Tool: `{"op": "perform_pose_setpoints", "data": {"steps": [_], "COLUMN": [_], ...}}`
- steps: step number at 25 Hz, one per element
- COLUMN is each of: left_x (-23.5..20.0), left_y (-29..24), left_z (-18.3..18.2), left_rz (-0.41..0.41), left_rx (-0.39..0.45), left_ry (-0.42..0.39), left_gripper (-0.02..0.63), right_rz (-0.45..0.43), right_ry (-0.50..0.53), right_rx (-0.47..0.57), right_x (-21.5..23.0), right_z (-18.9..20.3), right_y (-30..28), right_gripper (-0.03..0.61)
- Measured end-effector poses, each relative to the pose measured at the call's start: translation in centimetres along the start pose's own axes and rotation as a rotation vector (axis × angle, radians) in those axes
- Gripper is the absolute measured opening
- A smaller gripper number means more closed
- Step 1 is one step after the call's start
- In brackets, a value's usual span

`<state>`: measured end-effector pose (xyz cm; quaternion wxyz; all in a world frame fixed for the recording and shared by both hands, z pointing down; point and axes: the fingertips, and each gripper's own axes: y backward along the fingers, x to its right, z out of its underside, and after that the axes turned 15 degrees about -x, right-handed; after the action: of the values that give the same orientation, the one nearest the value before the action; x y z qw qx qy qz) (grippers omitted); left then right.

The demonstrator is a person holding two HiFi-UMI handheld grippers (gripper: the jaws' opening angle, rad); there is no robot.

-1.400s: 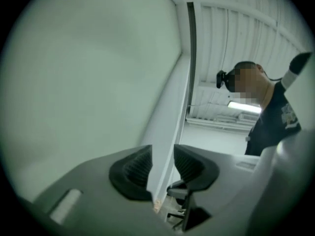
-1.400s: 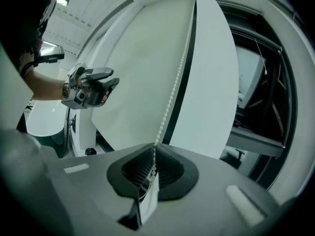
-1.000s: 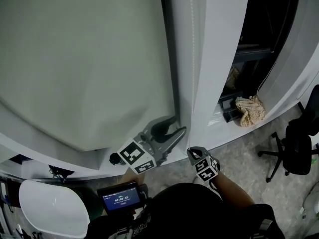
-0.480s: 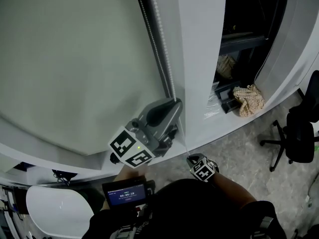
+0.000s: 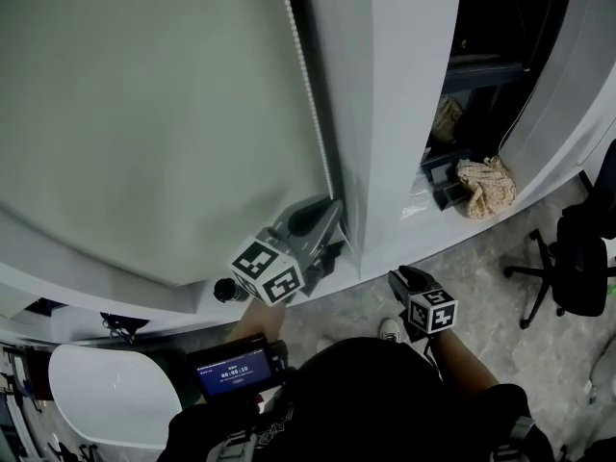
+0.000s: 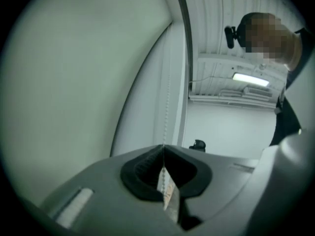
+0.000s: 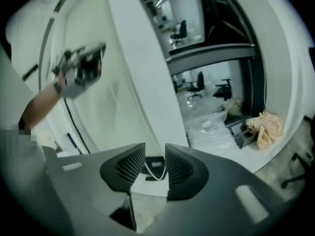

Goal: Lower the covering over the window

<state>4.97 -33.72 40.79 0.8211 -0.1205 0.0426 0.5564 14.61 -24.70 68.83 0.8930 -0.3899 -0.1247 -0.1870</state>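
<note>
The blind [image 5: 144, 114] hangs over the window, its bottom edge low, just above the sill [image 5: 87, 301]. The chain [image 5: 308, 89] runs down the blind's right edge, beside the white frame [image 5: 404, 114]. The left gripper [image 6: 163, 149] is clenched on the chain near the blind's bottom right corner. The beads enter at the jaw tips, and a short length shows behind them. The right gripper [image 7: 155, 146] sits lower and further right, below the frame's foot. Its jaws are opening. The chain's bottom loop shows in the gap between them, but the pads do not press on it. A crumpled cloth [image 5: 486, 186] lies right of the frame. A chair [image 5: 577, 268] stands at the right edge.
</note>
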Motion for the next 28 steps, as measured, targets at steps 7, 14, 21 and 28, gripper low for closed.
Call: {"op": "perform_pose_setpoints", "data": {"steps": [7, 14, 21, 28], "left_x": [0.2, 0.5, 1.4, 4.1], "left_y": [-2.3, -1.8, 3.3, 10.0], "left_z": [13.6, 17.2, 14.6, 16.5], "left_rz": [0.021, 0.013, 0.107, 0.217], "left_rx": [-0.245, -0.308, -0.094, -0.082], "left_ry": [0.174, 0.209, 0.235, 0.316], "left_gripper": [0.006, 0.008, 0.011, 0.006], "right_rz": [-0.158, -0.192, -0.192, -0.221], "right_ry": [-0.047, 0.087, 0.031, -0.030], "right_rx": [0.424, 0.462, 0.428, 0.362], "right_x": [-4.3, -10.0, -12.2, -16.1], "right_z": [-12.7, -15.3, -13.1, -9.1], "right_y": [9.7, 11.1, 9.8, 7.9], "right_gripper": [0.104, 0.093, 0.046, 0.008]}}
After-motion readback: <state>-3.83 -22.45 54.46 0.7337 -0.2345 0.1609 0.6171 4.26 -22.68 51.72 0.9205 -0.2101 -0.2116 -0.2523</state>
